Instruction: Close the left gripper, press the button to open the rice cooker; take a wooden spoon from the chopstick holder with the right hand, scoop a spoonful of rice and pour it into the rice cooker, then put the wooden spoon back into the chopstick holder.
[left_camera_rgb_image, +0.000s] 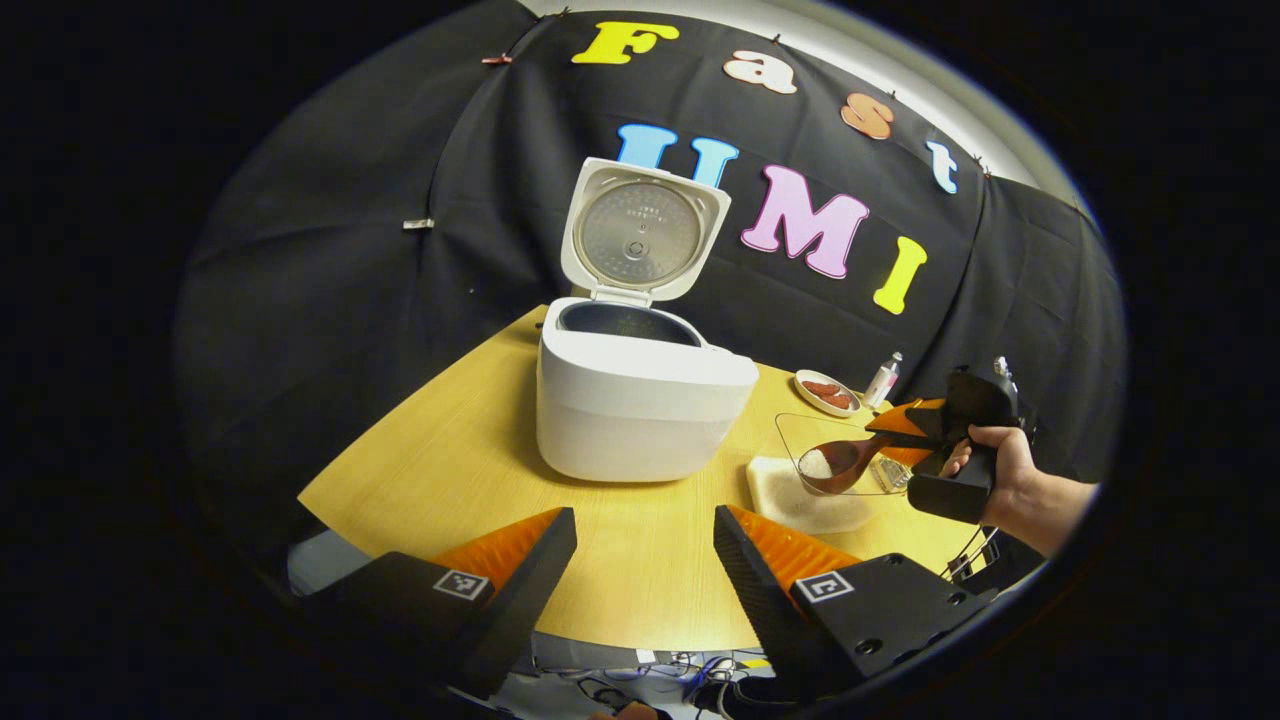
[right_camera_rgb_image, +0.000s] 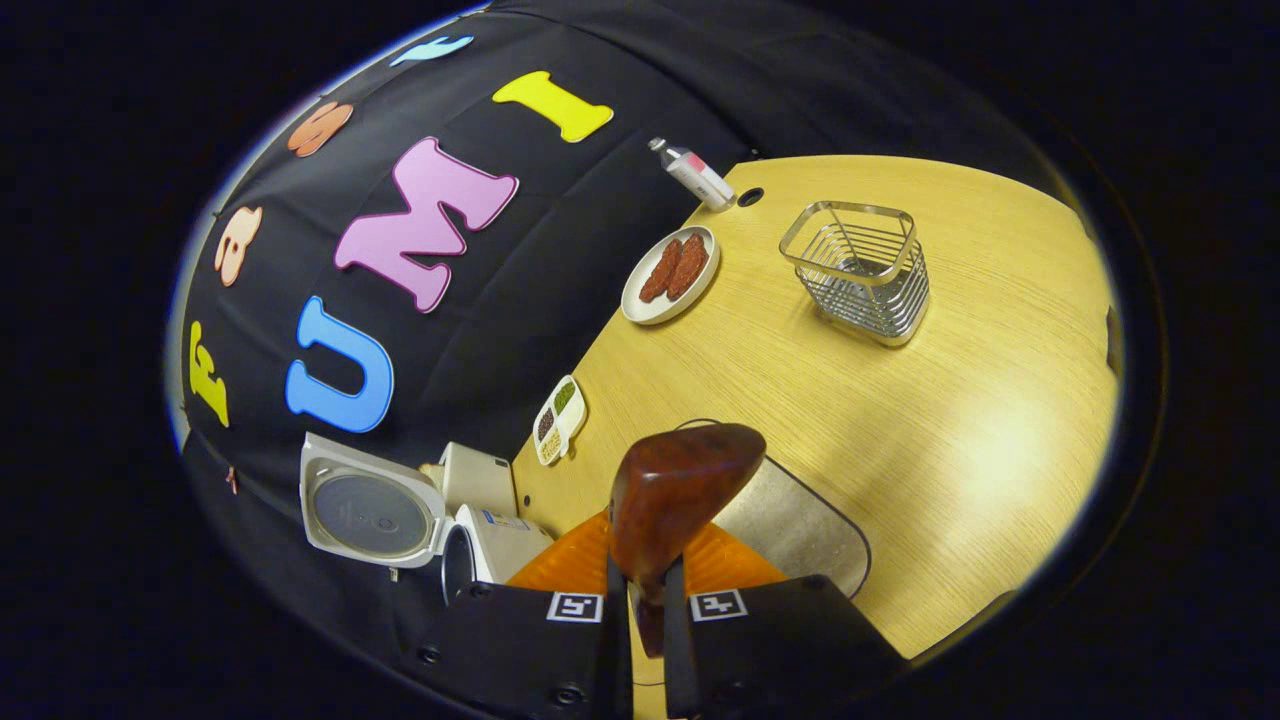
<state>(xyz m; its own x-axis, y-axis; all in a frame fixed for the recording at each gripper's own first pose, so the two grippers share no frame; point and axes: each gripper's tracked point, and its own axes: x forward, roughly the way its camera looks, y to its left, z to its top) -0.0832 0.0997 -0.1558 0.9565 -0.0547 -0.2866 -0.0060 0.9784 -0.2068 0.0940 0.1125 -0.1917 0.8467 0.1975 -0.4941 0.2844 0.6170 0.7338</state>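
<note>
The white rice cooker (left_camera_rgb_image: 640, 400) stands in the middle of the wooden table with its lid (left_camera_rgb_image: 645, 235) raised upright. My left gripper (left_camera_rgb_image: 645, 520) hangs open in front of it, nothing between its fingers. To the right, a hand holds my right gripper (left_camera_rgb_image: 895, 430), shut on the handle of the wooden spoon (left_camera_rgb_image: 840, 465). The spoon's bowl carries white rice above the clear rice container (left_camera_rgb_image: 790, 500). In the right gripper view the spoon (right_camera_rgb_image: 670, 500) stands up between the fingers of that gripper (right_camera_rgb_image: 640, 590), over the container (right_camera_rgb_image: 800, 530). The wire chopstick holder (right_camera_rgb_image: 860, 270) stands beyond, with nothing in it.
A plate of red sausages (right_camera_rgb_image: 670, 272), a small bottle (right_camera_rgb_image: 695, 175) and a divided dish (right_camera_rgb_image: 558, 420) sit along the cloth wall. The open cooker (right_camera_rgb_image: 480, 545) lies at the lower left of the right gripper view. The table edge (left_camera_rgb_image: 420, 520) runs just under my left fingers.
</note>
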